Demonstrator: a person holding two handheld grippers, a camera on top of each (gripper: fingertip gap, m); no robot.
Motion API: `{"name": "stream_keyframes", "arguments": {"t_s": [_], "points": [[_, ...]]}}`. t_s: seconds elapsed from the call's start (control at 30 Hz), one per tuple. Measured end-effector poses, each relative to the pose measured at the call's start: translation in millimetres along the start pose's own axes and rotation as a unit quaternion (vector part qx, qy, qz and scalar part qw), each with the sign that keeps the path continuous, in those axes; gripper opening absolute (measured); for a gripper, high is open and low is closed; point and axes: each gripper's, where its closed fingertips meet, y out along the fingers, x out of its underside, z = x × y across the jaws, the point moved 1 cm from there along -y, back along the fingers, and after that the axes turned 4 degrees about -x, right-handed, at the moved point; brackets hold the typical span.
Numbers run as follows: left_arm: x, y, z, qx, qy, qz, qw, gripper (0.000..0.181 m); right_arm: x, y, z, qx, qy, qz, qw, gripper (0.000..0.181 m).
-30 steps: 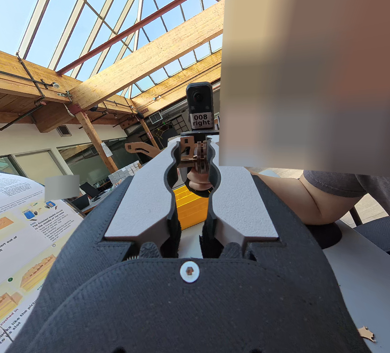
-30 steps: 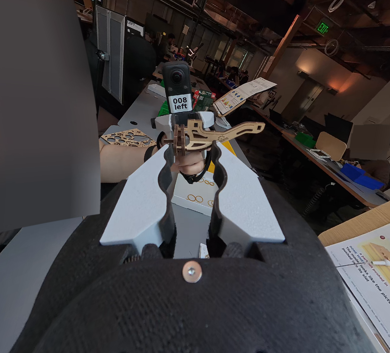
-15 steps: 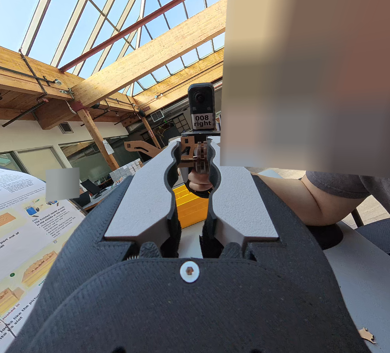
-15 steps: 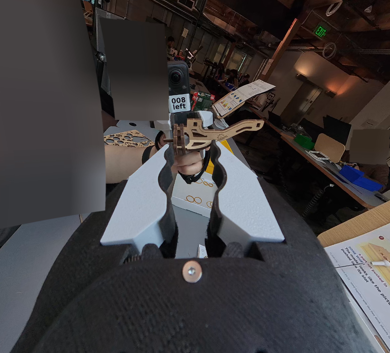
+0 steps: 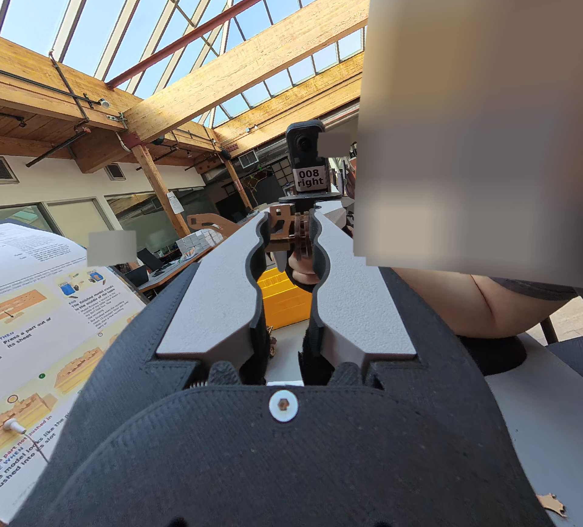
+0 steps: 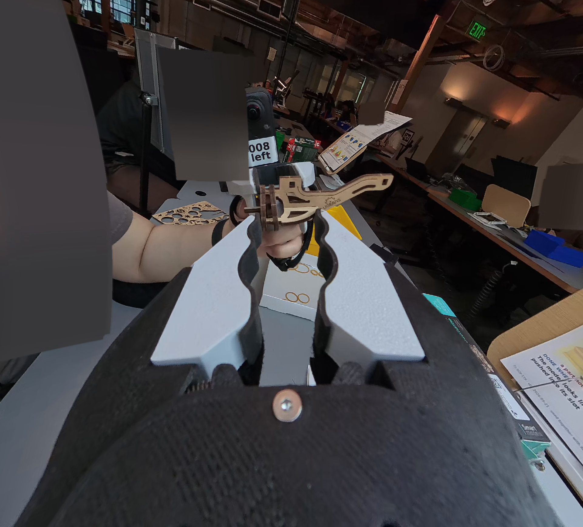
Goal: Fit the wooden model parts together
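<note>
Both grippers meet tip to tip in the air above the grey worktop (image 6: 284, 348). The left gripper (image 5: 289, 229) and right gripper (image 6: 285, 221) each have jaws pinching the wooden model (image 6: 303, 201), a flat laser-cut plywood assembly with stacked discs and a long curved slotted arm.

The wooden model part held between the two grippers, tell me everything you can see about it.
The wooden model part looks like pale laser-cut plywood with darkened edges. A long, slotted, curved arm sticks out sideways from a cluster of small stacked round discs on a thin peg. It is held in the air above the table, roughly level. The right gripper and the left gripper face each other and both pinch it at the disc end; the arm hangs free, touching nothing.
</note>
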Motion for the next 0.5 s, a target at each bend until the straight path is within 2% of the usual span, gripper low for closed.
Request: {"name": "stream_keyframes", "arguments": {"t_s": [0.23,0.5], "points": [[10,3,-21,-0.043,-0.081,0.002,0.996,0.007,11,-4,22,0.043,0.025,-0.003,0.999,0.030],[18,2,-33,-0.069,-0.103,-0.010,0.992,0.007,20,-4,32,0.024,0.111,0.024,0.993,0.030]]}}
